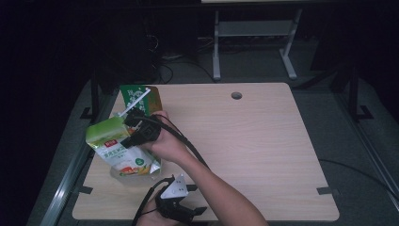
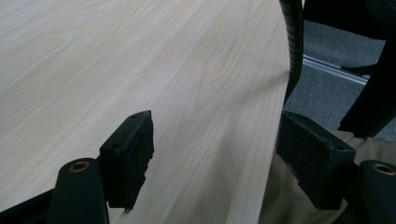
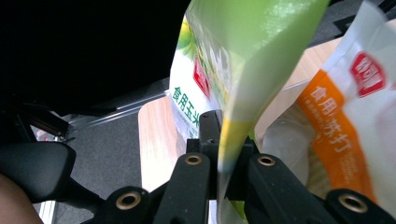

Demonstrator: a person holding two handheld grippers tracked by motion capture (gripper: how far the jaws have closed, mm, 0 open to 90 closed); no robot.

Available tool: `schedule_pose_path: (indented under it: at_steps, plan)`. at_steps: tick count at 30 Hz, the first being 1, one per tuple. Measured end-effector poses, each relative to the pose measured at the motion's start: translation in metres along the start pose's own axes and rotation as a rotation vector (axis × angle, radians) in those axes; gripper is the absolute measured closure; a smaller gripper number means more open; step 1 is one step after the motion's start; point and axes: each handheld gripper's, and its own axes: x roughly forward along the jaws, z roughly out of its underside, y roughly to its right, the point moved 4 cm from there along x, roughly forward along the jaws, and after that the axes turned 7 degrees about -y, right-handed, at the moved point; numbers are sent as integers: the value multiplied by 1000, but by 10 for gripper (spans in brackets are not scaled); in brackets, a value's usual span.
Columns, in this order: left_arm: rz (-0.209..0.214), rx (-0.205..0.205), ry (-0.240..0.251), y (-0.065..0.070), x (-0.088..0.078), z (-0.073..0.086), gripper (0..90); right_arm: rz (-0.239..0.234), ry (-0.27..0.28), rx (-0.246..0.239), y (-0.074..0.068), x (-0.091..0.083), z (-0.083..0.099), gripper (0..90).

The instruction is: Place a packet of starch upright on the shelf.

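**Right tool pinches a green bag at the tabletop's left edge**

The right tool (image 1: 134, 128) is clamped on a green bag (image 1: 107, 133), its 2 jaws pressed onto a fold of the bag, as the right gripper view shows close up (image 3: 229, 154). The bag hangs tilted above the left side of the tabletop (image 1: 244, 141). Just beneath it lies a white-and-orange bag (image 1: 134, 165), and behind both stands a dark green packet (image 1: 139, 99) with a white stick across it. The left tool (image 1: 176, 207) sits at the near edge of the tabletop, its jaws spread wide with nothing between them (image 2: 215, 158).
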Motion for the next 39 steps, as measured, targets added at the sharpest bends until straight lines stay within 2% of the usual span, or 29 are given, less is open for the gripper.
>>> schedule_pose_path:
  at_steps: [3, 4, 5, 6, 7, 8, 12, 14, 15, 17, 21, 22, 27, 28, 34, 35, 37, 38, 39]
  plan:
    - [0, 0, 1, -1, 0, 0, 274, -11, -13, 5, 2, 9, 1, 884]
    - [-1, 8, -3, -2, 0, 0, 274, -15, -16, 11, 3, 12, 2, 883]
    - [-10, 43, -3, -5, -1, -1, 274, -15, -16, 11, 3, 12, 2, 883]
    - [-13, 59, 0, -6, -1, -1, 274, -23, -19, 18, 5, 17, 3, 883]
    - [-13, 59, 0, -6, -1, -1, 274, -32, -16, 26, 6, 20, 4, 883]
    - [-7, 39, 0, -4, -1, 0, 274, -36, -17, 26, 7, 22, 5, 883]
    - [-9, 40, -2, -4, 0, 0, 274, -30, -35, 29, 10, 31, 9, 880]
    - [-1, 26, -6, -3, 0, 0, 274, -30, -43, 29, 11, 35, 11, 875]
    - [6, 0, -7, -1, 1, 1, 274, -31, -48, 28, 11, 36, 13, 873]
    - [6, 0, -8, -1, 1, 1, 274, -50, -58, 45, 13, 40, 17, 851]
    - [7, 1, -9, -1, 1, 1, 274, -41, -57, 32, 12, 38, 16, 824]
    - [-1, 27, -10, -3, 1, 1, 274, -41, -57, 32, 12, 38, 16, 824]
    - [-12, 40, -11, -4, 1, 1, 274, -21, -70, 22, 11, 37, 20, 843]
    - [4, 4, -10, -1, 1, 2, 274, -17, -63, 17, 12, 37, 21, 862]
    - [1, -3, -5, -3, 0, 2, 274, -17, -79, 31, 15, 38, 30, 868]
    - [-44, 66, -8, -9, -2, 0, 274, -18, -82, 32, 16, 38, 32, 868]
    - [-39, 53, -6, -8, -2, 1, 274, -26, -87, 43, 19, 39, 38, 872]
    - [-6, 7, 0, -4, 0, 1, 274, -28, -93, 51, 20, 39, 40, 872]
    - [-6, 7, 0, -4, 0, 1, 274, -28, -93, 51, 20, 39, 40, 872]
